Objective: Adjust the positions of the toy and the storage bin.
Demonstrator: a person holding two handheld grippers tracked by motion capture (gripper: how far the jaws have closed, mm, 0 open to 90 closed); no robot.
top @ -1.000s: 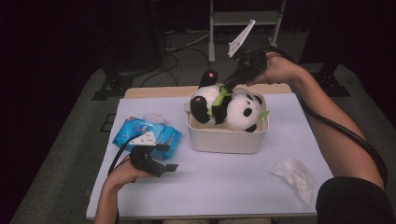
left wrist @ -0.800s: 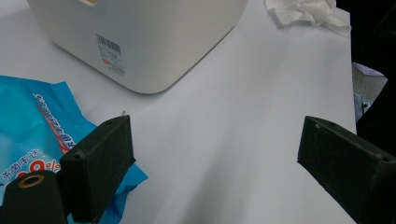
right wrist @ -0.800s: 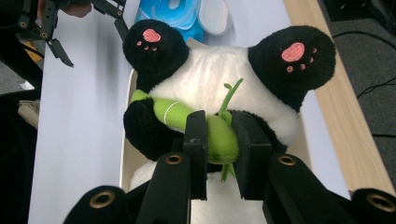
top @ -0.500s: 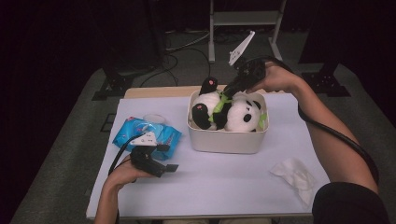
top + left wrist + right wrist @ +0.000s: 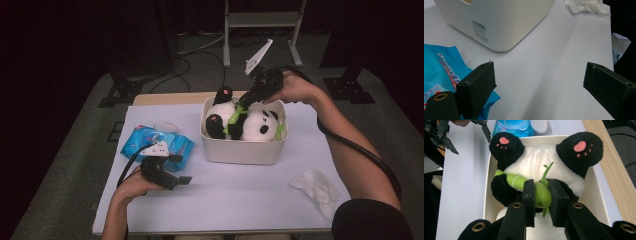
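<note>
Gripping bamboo (image 5: 541, 195) | right gripper (image 5: 541, 202) clamped | panda (image 5: 541, 165) in bin (image 5: 243, 150)

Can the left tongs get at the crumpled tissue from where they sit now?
Probably yes. The left tongs are open and empty, and only bare table lies between them and the tissue; the white bin stands behind that path.
</note>
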